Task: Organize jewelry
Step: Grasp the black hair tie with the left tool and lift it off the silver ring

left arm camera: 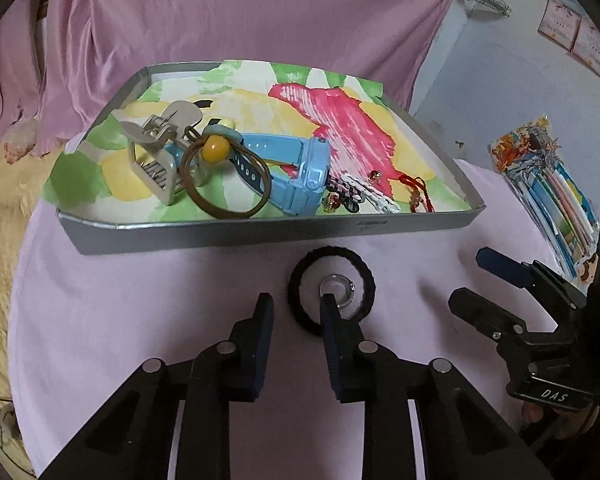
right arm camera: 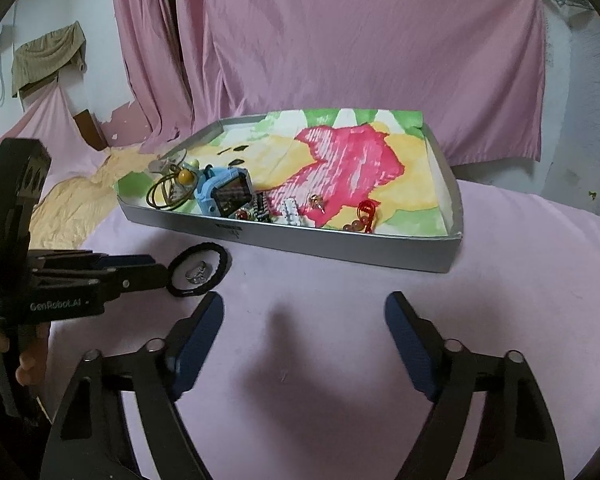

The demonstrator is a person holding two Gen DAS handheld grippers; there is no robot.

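A grey tray [left arm camera: 228, 231] lined with painted paper holds a beige hair claw [left arm camera: 152, 152], a brown hair tie with a yellow bead [left arm camera: 220, 176], a blue watch [left arm camera: 300, 176], bracelets [left arm camera: 364, 196] and a red cord charm [left arm camera: 418, 196]. On the pink cloth in front of it lies a black hair tie [left arm camera: 332, 290] with a silver ring [left arm camera: 337, 287] inside it. My left gripper [left arm camera: 298, 304] is open just before them, its right fingertip touching the ring. My right gripper [right arm camera: 304, 308] is open and empty over bare cloth, right of the hair tie [right arm camera: 200, 270].
The tray also shows in the right wrist view [right arm camera: 340, 246]. A packet of colourful cards [left arm camera: 548, 188] lies at the table's right. Pink curtains hang behind. A yellow blanket [left arm camera: 0, 208] lies off the table's left edge.
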